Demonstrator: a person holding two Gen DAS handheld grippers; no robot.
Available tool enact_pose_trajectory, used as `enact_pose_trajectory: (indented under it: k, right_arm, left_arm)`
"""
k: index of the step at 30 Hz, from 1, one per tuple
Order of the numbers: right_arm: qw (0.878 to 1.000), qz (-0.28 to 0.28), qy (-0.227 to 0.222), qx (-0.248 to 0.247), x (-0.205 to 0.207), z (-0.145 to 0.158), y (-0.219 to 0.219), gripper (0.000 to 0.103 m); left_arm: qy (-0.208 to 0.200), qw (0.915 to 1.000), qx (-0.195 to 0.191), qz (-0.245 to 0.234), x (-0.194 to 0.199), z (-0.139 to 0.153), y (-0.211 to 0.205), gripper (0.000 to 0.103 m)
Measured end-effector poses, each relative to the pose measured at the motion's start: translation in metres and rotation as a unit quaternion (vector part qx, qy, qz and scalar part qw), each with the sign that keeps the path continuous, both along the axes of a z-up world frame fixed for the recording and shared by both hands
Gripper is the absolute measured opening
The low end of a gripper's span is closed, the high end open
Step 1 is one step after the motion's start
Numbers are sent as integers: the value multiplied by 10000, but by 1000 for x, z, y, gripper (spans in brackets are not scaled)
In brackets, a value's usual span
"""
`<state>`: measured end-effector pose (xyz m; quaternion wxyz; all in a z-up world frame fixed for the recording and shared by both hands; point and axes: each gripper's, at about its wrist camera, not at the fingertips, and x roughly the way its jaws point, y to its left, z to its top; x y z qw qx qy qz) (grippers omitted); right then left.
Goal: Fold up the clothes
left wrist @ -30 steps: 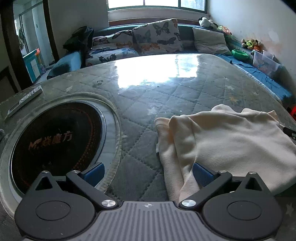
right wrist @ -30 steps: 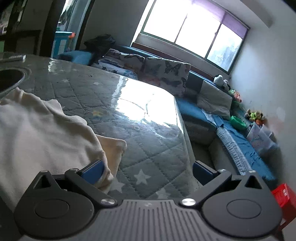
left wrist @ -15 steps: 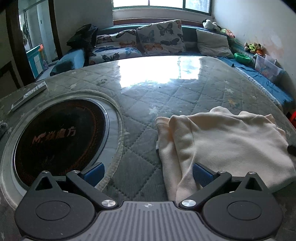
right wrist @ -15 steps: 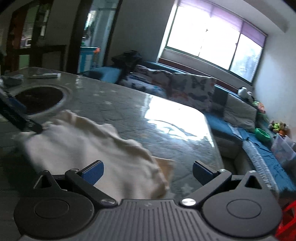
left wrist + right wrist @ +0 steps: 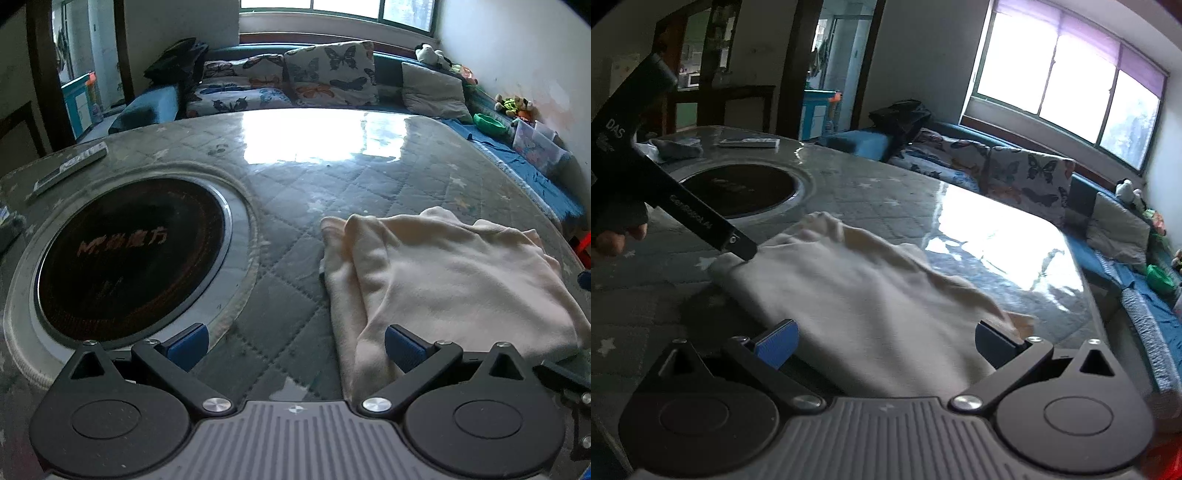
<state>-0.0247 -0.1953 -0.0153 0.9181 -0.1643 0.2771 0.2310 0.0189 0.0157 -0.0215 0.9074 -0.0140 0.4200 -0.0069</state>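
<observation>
A cream garment [image 5: 439,273] lies folded on the quilted grey table cover [image 5: 295,192]. My left gripper [image 5: 295,343] is open and low at the garment's near left corner, with its right pad [image 5: 402,347] against the cloth edge. In the right wrist view the garment [image 5: 857,295] fills the middle. My right gripper [image 5: 886,341] is open and stands over the garment's near edge, with cloth between the pads. The left gripper's finger [image 5: 713,229] touches the garment's far left corner there.
A round black hotplate [image 5: 125,254] with a metal ring is set in the table at left. A remote [image 5: 70,166] lies at the far left edge. A sofa with butterfly cushions [image 5: 328,74] runs behind the table. A blue bench [image 5: 517,173] lies along the right side.
My right gripper has swung left and risen, from the garment's right edge to facing across it. The left gripper has pulled back and up slightly; the garment lies the same.
</observation>
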Motion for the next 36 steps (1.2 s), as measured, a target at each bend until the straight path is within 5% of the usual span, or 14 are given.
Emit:
enact_pose_trajectory:
  k: [20, 36]
  right_arm:
    - [9990, 157, 329, 261, -10, -13, 16, 94]
    - [9990, 353, 92, 266, -12, -20, 27, 103]
  left_arm:
    - [-2, 10000, -38, 39, -11, 1, -9, 103]
    - [6, 9998, 146, 130, -11, 2, -18, 103]
